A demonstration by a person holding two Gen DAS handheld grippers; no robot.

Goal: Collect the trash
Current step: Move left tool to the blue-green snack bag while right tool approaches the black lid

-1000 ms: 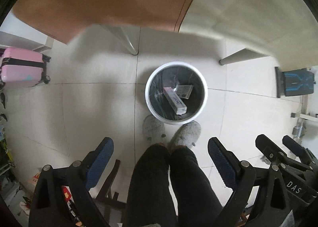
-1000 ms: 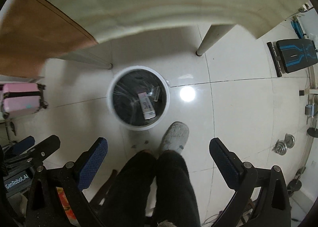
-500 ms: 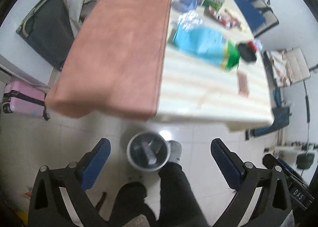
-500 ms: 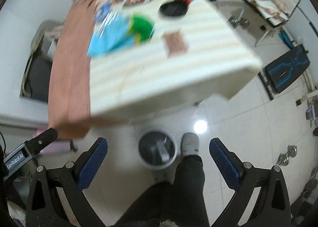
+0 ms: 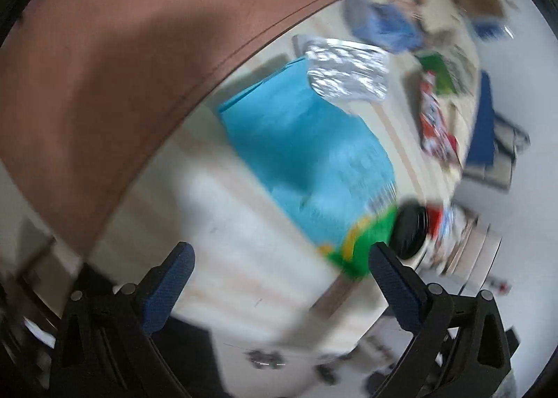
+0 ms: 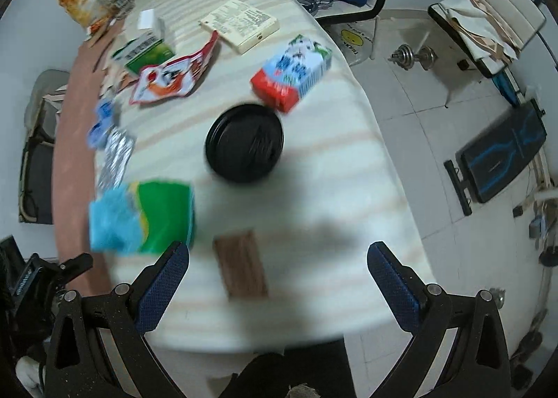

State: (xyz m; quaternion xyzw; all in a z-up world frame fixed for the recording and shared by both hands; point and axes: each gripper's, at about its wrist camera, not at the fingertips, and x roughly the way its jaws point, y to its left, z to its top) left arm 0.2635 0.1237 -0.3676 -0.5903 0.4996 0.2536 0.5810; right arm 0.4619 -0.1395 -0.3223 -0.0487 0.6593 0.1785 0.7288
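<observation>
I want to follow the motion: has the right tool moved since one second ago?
Yes. The right tool has lifted from over the floor bin up to the table, and now points toward the brown packet.

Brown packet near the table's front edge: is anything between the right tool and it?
Nothing visible. The right tool is open and empty, and the brown packet lies flat between its fingers' line of approach on bare tablecloth. The black lid sits beyond it and the blue-green bag off to its left, both apart.

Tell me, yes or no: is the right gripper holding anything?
No. The right gripper stands open and empty above the table, with the brown packet lying untouched between its fingers.
</observation>
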